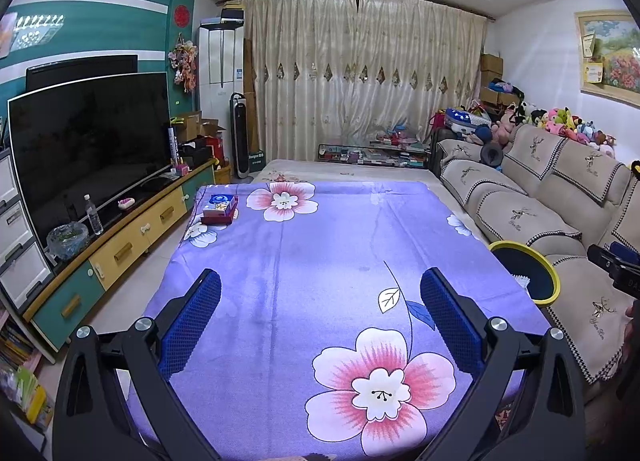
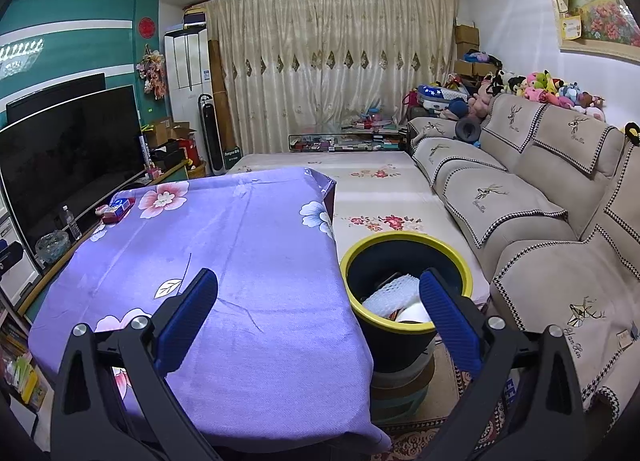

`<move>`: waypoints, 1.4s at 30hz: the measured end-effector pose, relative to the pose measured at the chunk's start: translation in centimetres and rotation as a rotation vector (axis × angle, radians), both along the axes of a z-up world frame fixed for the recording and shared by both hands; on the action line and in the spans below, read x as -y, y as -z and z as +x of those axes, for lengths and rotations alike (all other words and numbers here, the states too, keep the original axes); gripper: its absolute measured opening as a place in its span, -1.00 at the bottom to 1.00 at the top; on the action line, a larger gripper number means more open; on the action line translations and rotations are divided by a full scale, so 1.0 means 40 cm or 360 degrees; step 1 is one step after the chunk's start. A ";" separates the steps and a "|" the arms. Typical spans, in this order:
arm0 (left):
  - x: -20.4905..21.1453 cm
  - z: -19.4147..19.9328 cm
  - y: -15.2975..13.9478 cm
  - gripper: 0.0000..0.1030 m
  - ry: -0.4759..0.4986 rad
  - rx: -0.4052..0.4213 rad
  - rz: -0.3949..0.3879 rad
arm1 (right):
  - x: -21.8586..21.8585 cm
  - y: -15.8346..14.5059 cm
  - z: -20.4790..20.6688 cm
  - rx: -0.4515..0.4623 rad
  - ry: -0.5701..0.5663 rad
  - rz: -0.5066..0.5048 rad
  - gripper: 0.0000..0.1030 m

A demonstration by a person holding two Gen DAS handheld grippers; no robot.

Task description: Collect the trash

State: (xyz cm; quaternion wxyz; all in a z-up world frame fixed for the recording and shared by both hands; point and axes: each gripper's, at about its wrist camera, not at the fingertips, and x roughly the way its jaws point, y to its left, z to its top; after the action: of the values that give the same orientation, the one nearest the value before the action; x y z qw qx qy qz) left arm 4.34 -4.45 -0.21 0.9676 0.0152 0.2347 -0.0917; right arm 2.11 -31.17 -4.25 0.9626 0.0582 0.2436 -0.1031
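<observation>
A black bin with a yellow rim [image 2: 404, 261] stands on a stool at the table's right edge and holds white foam netting [image 2: 390, 293] and other scraps. In the left wrist view the same bin [image 1: 524, 269] shows at the right. My right gripper [image 2: 318, 285] hovers open, its right finger over the bin's front rim, nothing between the fingers. My left gripper [image 1: 320, 285] is open above the purple flowered tablecloth [image 1: 320, 241], holding nothing. A tissue box on a red tray [image 1: 219, 208] sits at the table's far left corner.
A beige sofa [image 2: 540, 213] runs along the right, with a floral mattress [image 2: 376, 189] beyond the table. A TV [image 1: 88, 149] on a low cabinet [image 1: 132, 233] with a bottle and a bag lines the left. Part of the right gripper [image 1: 616, 265] shows at the right edge.
</observation>
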 end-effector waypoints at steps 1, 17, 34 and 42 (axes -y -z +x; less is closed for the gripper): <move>0.000 0.001 0.000 0.91 -0.0002 0.0001 0.0001 | 0.000 0.000 0.000 0.0000 0.0001 0.0000 0.86; -0.004 0.007 0.013 0.91 0.0002 -0.0013 0.0006 | -0.002 0.005 0.004 -0.0007 0.0000 -0.0001 0.86; -0.001 0.012 0.020 0.91 0.0009 -0.0024 0.0006 | 0.000 0.025 0.014 -0.0019 -0.0004 0.0003 0.86; 0.002 0.017 0.024 0.91 0.0023 -0.0034 0.0001 | 0.004 0.036 0.016 -0.0025 -0.0005 0.0006 0.86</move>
State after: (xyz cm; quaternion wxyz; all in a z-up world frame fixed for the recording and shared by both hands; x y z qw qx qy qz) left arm 5.02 -4.51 -1.19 0.9644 0.0161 0.2449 -0.0987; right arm 2.74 -31.32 -5.70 0.9607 0.0588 0.2515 -0.1014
